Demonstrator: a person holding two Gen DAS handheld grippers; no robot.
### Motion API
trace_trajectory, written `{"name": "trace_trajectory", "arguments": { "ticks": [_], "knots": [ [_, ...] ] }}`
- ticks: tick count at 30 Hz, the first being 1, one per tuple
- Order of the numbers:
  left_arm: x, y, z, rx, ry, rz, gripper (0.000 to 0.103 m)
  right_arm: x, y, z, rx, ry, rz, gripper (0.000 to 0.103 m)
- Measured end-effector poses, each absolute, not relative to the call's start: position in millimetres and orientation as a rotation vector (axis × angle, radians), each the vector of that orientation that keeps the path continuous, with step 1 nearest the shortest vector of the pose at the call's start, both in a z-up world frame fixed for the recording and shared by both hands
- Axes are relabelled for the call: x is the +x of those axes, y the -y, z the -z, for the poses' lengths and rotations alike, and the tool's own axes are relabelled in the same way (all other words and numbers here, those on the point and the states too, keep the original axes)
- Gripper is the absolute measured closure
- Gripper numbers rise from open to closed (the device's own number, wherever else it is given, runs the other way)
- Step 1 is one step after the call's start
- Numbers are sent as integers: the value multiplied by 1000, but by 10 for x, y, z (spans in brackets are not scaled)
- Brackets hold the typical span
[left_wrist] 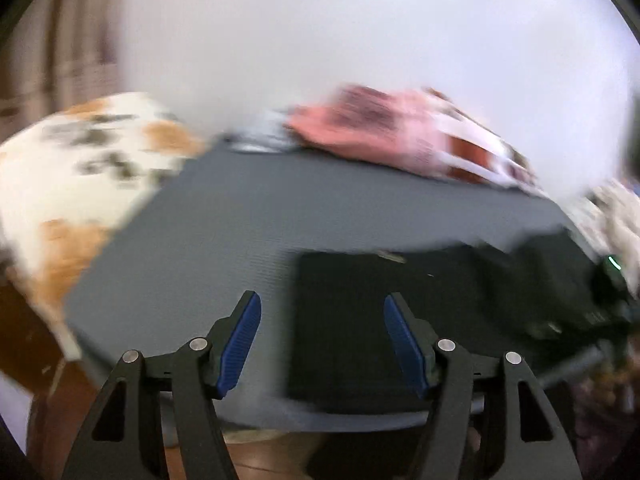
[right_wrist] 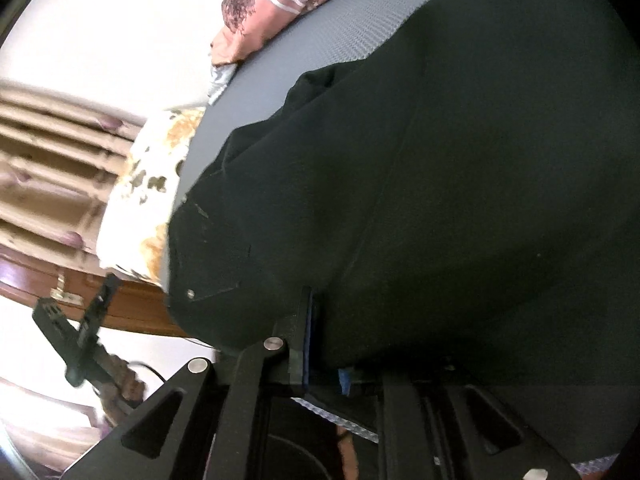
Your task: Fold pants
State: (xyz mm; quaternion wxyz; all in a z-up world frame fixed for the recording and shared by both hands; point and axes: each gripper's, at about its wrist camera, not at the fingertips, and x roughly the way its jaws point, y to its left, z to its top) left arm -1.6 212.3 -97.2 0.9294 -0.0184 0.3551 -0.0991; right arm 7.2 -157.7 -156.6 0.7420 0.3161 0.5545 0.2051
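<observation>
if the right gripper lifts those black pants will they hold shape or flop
Probably flop: the black pants drape in soft creases over the grey mat. The right gripper, shut on their edge, would likely lift that part while the rest drags.

Pretty blurry shot, but your left gripper (left_wrist: 322,344) has its jaws spread wide with nothing between them, hovering over the gray mat (left_wrist: 248,224). Black pants (left_wrist: 420,312) lie flat at about 3 o'clock. Pink clothing (left_wrist: 384,132) sits at 12, a white-and-orange cloth (left_wrist: 80,176) at 10.
</observation>
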Motion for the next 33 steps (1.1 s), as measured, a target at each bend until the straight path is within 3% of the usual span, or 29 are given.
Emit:
{"name": "trace_trajectory", "arguments": {
  "ticks": [7,17,19,22,29,33],
  "knots": [
    [143,-1454,1648,75,-866,325,40,119,1906,1446,794,-1094,-489,68],
    [140,-1423,1697,87,-882,311,40,641,3758,1320,1000,-790,-167,67],
    [164,-1425,1700,88,-888,312,40,736,4207,1319,1019,-763,-76,69],
    [194,-1416,1702,89,-893,312,40,749,4651,1259,1031,-749,18,95],
    [213,-1435,1634,72,-912,322,40,31,4839,735,933,-707,58,98],
    [190,-1472,1626,106,-905,305,40,-740,4913,927,910,-760,150,98]
  ]
}}
